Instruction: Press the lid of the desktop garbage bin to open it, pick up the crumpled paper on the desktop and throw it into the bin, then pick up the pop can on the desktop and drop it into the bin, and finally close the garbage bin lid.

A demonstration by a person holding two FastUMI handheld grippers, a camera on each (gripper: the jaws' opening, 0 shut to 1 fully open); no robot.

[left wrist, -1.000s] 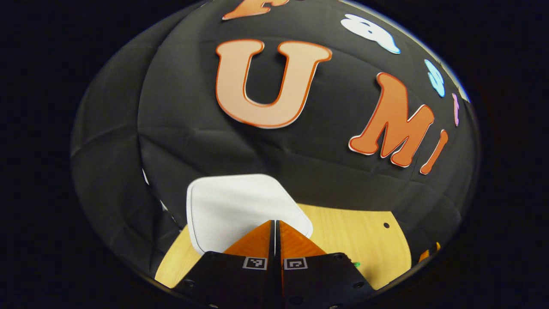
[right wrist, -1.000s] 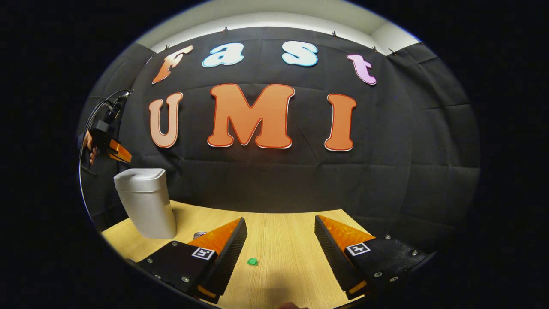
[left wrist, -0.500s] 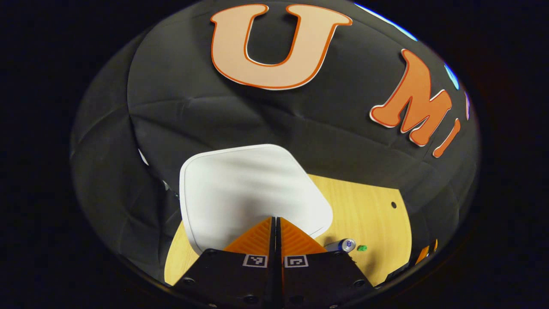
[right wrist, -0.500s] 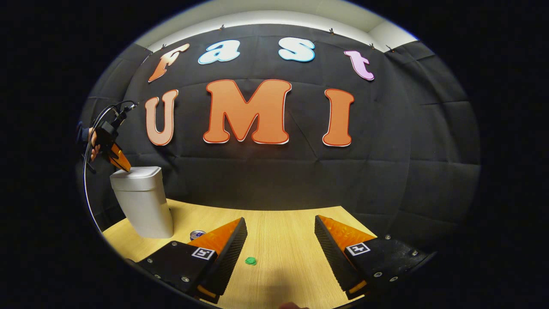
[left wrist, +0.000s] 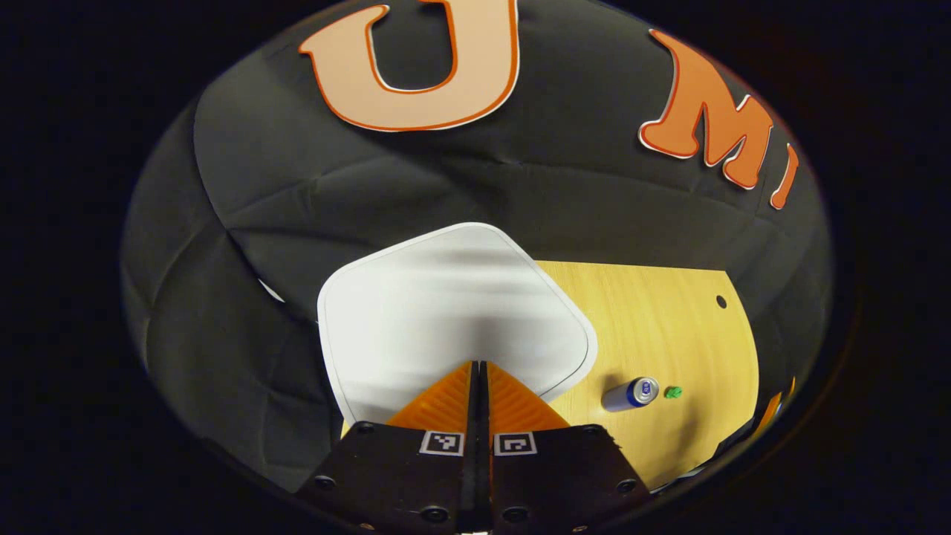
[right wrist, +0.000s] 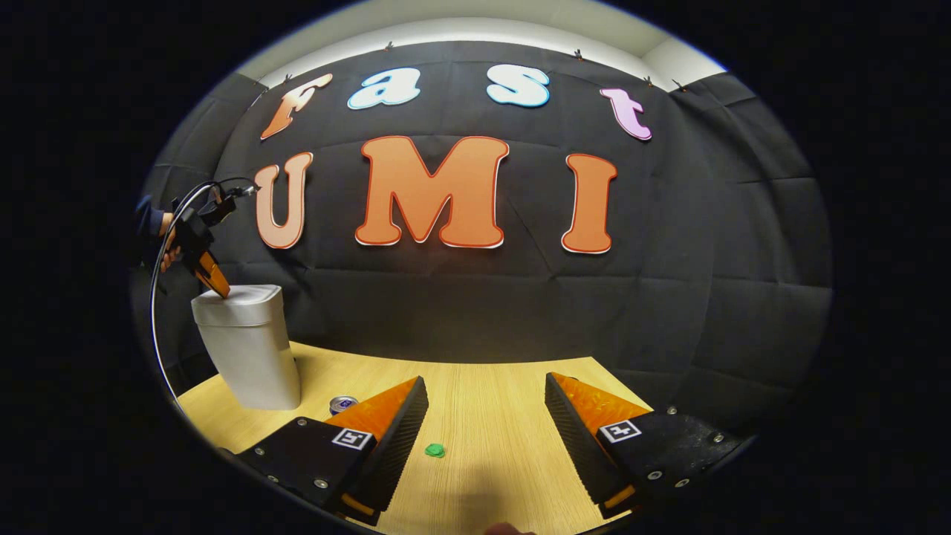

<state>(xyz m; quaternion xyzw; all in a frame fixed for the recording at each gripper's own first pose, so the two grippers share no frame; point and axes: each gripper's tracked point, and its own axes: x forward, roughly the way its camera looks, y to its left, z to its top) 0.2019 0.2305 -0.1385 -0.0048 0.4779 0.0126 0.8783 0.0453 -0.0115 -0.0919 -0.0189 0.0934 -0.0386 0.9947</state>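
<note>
- Garbage bin (right wrist: 249, 349): smooth white plastic, rounded-square lid (left wrist: 446, 312), tapered body, upright at the counter's (right wrist: 475, 416) back left, lid down.
- Left gripper (left wrist: 479, 365): fingers pressed together, tips on the lid near its front edge.
- Pop can (left wrist: 629, 394): metal cylinder lying on its side on the light wood-grain counter, just beside the bin; label too small to read.
- Crumpled paper (right wrist: 435, 449): small green wad near the can.
- Right gripper (right wrist: 487, 423): jaws wide apart, holding nothing, above the counter.

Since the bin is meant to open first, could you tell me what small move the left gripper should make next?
Probably press a little further down: the left gripper, fingers together, has its tips on the white lid, which sits flat and closed on the bin.
</note>
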